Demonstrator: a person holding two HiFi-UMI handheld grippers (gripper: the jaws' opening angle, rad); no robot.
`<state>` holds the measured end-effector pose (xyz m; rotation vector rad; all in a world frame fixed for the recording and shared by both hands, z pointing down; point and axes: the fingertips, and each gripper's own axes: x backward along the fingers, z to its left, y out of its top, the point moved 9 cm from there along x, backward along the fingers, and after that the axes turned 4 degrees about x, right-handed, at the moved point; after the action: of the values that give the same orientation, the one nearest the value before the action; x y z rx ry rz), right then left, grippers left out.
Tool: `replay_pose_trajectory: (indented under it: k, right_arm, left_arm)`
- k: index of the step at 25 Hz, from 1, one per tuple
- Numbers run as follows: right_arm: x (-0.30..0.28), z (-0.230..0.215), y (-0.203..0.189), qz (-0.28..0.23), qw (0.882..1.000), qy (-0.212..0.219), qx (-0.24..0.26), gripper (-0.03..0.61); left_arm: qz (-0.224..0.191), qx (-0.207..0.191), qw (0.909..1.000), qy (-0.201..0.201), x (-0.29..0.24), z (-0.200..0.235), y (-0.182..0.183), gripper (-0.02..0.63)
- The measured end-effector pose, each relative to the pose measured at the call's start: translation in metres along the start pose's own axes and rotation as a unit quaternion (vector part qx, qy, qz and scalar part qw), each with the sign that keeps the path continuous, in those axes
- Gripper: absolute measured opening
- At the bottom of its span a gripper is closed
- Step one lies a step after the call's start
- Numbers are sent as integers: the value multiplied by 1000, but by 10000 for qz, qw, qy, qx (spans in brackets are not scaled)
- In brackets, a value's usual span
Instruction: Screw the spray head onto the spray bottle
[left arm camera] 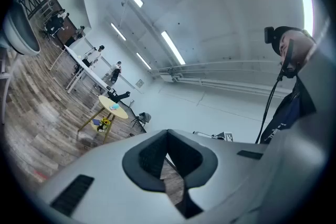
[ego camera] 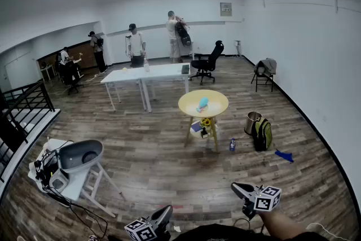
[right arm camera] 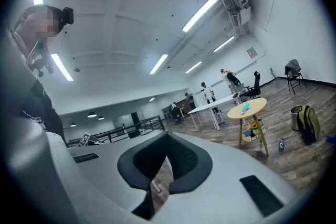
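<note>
A pale blue object point(ego camera: 202, 103) lies near the middle of the round yellow tabletop point(ego camera: 185, 104). It is the likeliest candidate for the spray bottle or its head, but it is too small here to tell which, or whether both parts are there. A small blue bottle point(ego camera: 232, 144) stands on the wooden floor point(ego camera: 169, 161) just beside one leg of that table and could equally belong to the task. Under the tabletop, a lower shelf carries some yellow flowers point(ego camera: 206, 122), so the top itself looks like the intended work surface, clear of other clutter.

To the right of the table, a metal bin point(ego camera: 253, 122) and a green backpack point(ego camera: 262, 134) stand on the floor touching or nearly so, out of the working side. Further back are long white tables point(ego camera: 146, 73), a black office chair point(ego camera: 207, 62) and several people point(ego camera: 135, 42) by the far wall.

The left gripper point(ego camera: 165, 213) and the right gripper point(ego camera: 238, 188) hang low at the bottom edge of the head view, close to the person's body and well apart from the yellow table. Each gripper's own view shows the dark pads pressed together with nothing between them, so both are clenched and empty. That reads as a carrying posture. By my judgement the task has not begun, and the first need is to walk up to the table.
</note>
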<state>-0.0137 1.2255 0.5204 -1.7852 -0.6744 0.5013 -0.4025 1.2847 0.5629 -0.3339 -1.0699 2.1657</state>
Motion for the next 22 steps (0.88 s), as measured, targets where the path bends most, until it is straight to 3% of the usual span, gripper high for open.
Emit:
replay_pose_trajectory:
  k: [14, 22]
  right_arm:
    - [-11, -14, 3, 149, 9998, -147, -48, 19]
    - [-44, -21, 4, -16, 9998, -66, -185, 18]
  left_arm:
    - [98, 163, 9997, -173, -19, 13, 7, 11]
    - [53, 229, 9997, 8, -6, 31, 16, 11]
